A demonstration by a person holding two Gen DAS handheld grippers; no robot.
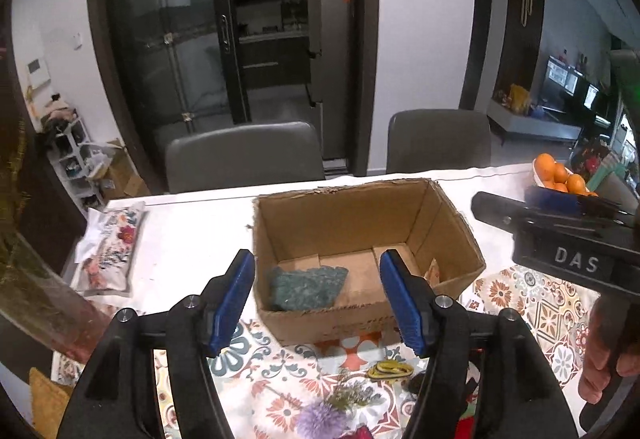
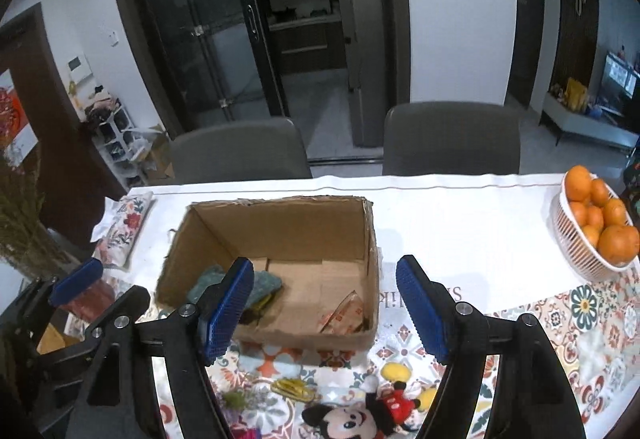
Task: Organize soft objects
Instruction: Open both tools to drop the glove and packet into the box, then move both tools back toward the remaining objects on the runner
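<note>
An open cardboard box (image 1: 440, 215) (image 2: 372, 259) stands on the table. Inside lie a teal fuzzy cloth (image 1: 306, 287) (image 2: 212, 281) and a clear packet (image 2: 344, 313). A Mickey Mouse plush (image 2: 360, 415) lies on the patterned cloth in front of the box, with a yellow band (image 2: 292, 387) (image 1: 390, 369) and a purple flower (image 1: 320, 417) beside it. My left gripper (image 1: 318, 303) is open and empty, above the box's near wall. My right gripper (image 2: 324, 307) is open and empty, above the box's near right part; the left gripper shows at its left (image 2: 76, 281).
A floral pouch (image 1: 116, 247) (image 2: 126, 227) lies at the table's left. A white basket of oranges (image 2: 596, 227) (image 1: 560, 175) stands at the right. Two grey chairs (image 2: 240, 151) (image 2: 452, 139) stand behind the table. Dried grass (image 2: 20, 223) stands at the left edge.
</note>
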